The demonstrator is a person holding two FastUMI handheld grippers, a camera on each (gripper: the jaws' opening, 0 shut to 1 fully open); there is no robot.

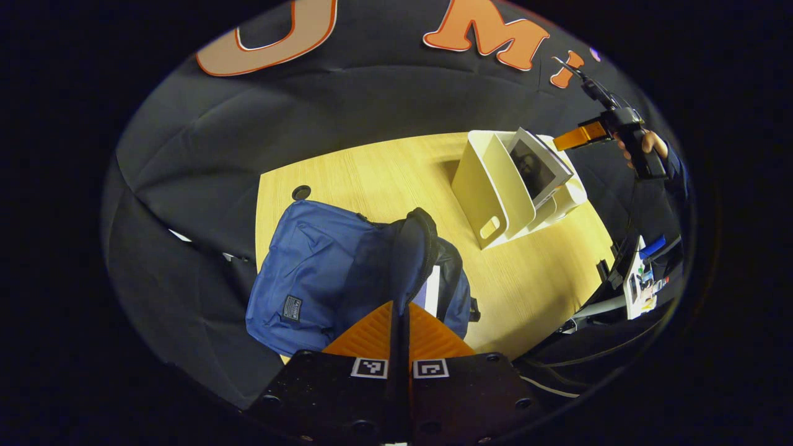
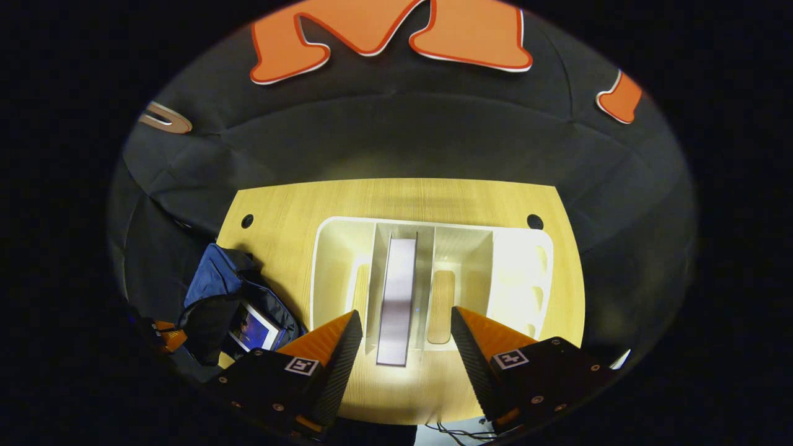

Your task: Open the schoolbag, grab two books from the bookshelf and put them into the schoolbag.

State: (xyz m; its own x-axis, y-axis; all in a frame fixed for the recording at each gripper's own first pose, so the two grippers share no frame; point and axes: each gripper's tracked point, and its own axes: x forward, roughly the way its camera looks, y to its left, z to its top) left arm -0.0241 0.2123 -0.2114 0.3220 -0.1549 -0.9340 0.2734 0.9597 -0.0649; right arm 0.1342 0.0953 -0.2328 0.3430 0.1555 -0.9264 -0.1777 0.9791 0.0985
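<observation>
The blue schoolbag (image 1: 322, 266) lies on the wooden table (image 1: 372, 173). My left gripper (image 1: 399, 308) is shut on its dark opening flap (image 1: 414, 248) and holds it up. A book (image 1: 430, 290) lies inside the open bag. The white bookshelf (image 1: 489, 192) stands to the right with a book (image 1: 536, 167) leaning in it. In the right gripper view, my right gripper (image 2: 406, 322) is open above the bookshelf (image 2: 334, 260), its fingers on either side of an upright book (image 2: 396, 297) and apart from it. The bag (image 2: 207, 279) with its book (image 2: 254, 328) sits at the left there.
The table has round cable holes (image 2: 247, 220) near its back corners. A hand (image 1: 647, 144) holds the right gripper (image 1: 579, 136) over the shelf. Devices and cables (image 1: 638, 279) sit off the table's right edge. Black cloth surrounds the table.
</observation>
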